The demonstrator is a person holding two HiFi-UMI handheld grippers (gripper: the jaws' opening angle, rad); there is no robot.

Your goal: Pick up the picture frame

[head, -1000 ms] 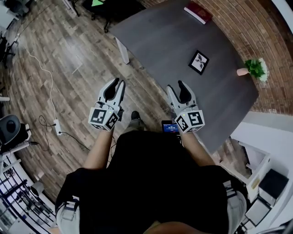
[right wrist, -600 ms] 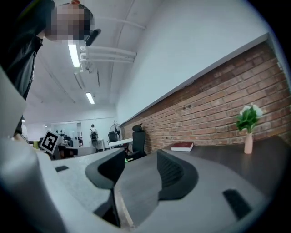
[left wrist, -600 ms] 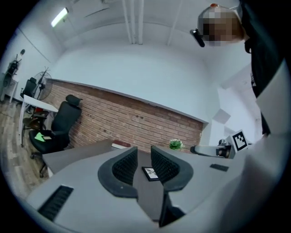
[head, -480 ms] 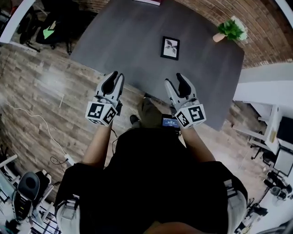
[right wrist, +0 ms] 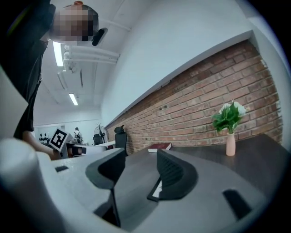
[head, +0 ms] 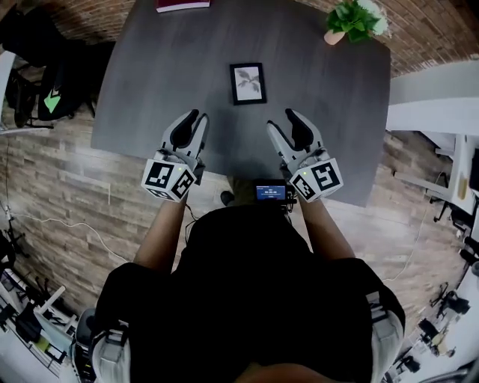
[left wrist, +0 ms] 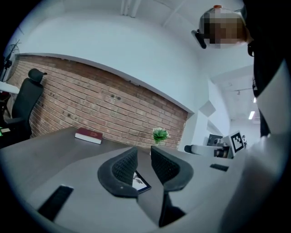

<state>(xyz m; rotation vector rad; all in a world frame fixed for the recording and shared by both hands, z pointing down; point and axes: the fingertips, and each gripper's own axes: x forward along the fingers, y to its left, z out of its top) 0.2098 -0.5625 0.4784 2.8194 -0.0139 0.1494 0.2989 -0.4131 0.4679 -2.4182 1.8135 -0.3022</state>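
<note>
A small black picture frame (head: 248, 82) with a leaf print lies flat near the middle of the dark grey table (head: 150, 90). My left gripper (head: 196, 123) hovers over the table's near edge, down and left of the frame, jaws open with nothing between them. My right gripper (head: 283, 124) is level with it, down and right of the frame, also open and empty. In the left gripper view the frame (left wrist: 140, 182) shows between the jaws of the left gripper (left wrist: 144, 161). In the right gripper view the right gripper (right wrist: 142, 167) partly hides the frame (right wrist: 156, 190).
A red book (head: 182, 5) lies at the table's far edge. A potted green plant in a pink vase (head: 350, 21) stands at the far right corner. A brick wall runs behind the table. A black office chair (head: 37, 67) stands to the left, on wood flooring.
The view has swung so the table now lies square ahead, with the frame centred between the grippers. Both grippers have come over the table's near edge. Their jaws look unchanged.
</note>
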